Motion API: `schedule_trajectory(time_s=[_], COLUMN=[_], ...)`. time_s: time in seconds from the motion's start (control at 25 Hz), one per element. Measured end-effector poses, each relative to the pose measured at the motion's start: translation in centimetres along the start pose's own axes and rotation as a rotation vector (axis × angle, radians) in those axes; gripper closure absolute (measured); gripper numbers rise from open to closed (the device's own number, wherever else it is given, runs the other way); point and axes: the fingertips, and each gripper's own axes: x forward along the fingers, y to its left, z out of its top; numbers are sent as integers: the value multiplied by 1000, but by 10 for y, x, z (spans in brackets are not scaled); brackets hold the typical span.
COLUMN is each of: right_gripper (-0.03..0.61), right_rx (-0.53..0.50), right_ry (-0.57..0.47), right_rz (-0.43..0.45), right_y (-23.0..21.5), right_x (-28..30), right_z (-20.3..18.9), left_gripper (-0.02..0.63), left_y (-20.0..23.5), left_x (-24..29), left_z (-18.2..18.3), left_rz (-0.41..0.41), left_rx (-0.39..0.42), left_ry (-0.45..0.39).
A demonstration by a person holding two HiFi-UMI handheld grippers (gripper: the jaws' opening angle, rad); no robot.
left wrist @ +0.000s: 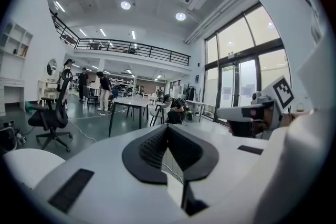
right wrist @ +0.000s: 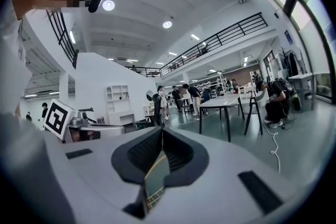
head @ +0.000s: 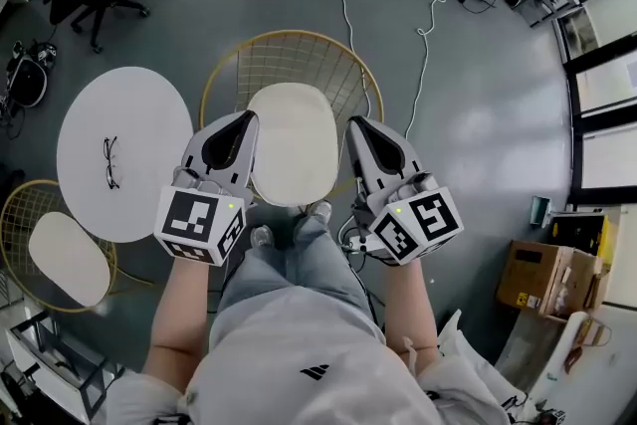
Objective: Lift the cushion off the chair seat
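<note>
Head view: the left gripper (head: 245, 122) is hanging clenched on nothing, its tip over the left edge of the cushion (head: 296, 142). The right gripper (head: 358, 126) is mirroring it just beside the right edge, likewise closed and empty. The cushion is lying flat on the seat of the wire chair (head: 289, 39), between the two tips. How high the tips are hanging above it is not clear from here.

Left gripper view: the left gripper (left wrist: 168, 129) is showing its ribbed pads pressed together with nothing between them. The pale patch in the slot below them is probably the cushion. The right gripper (left wrist: 251, 113) is hanging level beside it.

Right gripper view: the right gripper (right wrist: 161, 131) is also holding its jaws together, empty. Gold wire of the chair (right wrist: 151, 198) is showing through the slot beneath them.

The cushion is looking thin, soft and light, so it will likely be sagging in the middle when raised. The two side edges are offering the best hold, one per gripper, and the jaws will need opening first. The smooth cover may be slipping a little in a shallow pinch, so a deeper bite over each rim seems wiser.
</note>
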Motion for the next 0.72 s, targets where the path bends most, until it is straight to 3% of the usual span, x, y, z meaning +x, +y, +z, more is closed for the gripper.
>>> schedule_trajectory(time_s=[0.4, 0.72], right_gripper=[565, 563], right_rx=[2, 31], right_ry=[84, 178], right_rz=[113, 158], right_y=[-42, -76], right_x=[44, 72], right_z=[-10, -43], left_gripper=[601, 601], left_y=[19, 30], left_x=[31, 52], left_z=[-12, -44], left_rz=[140, 218], left_rx=[-51, -88], left_ry=[24, 87])
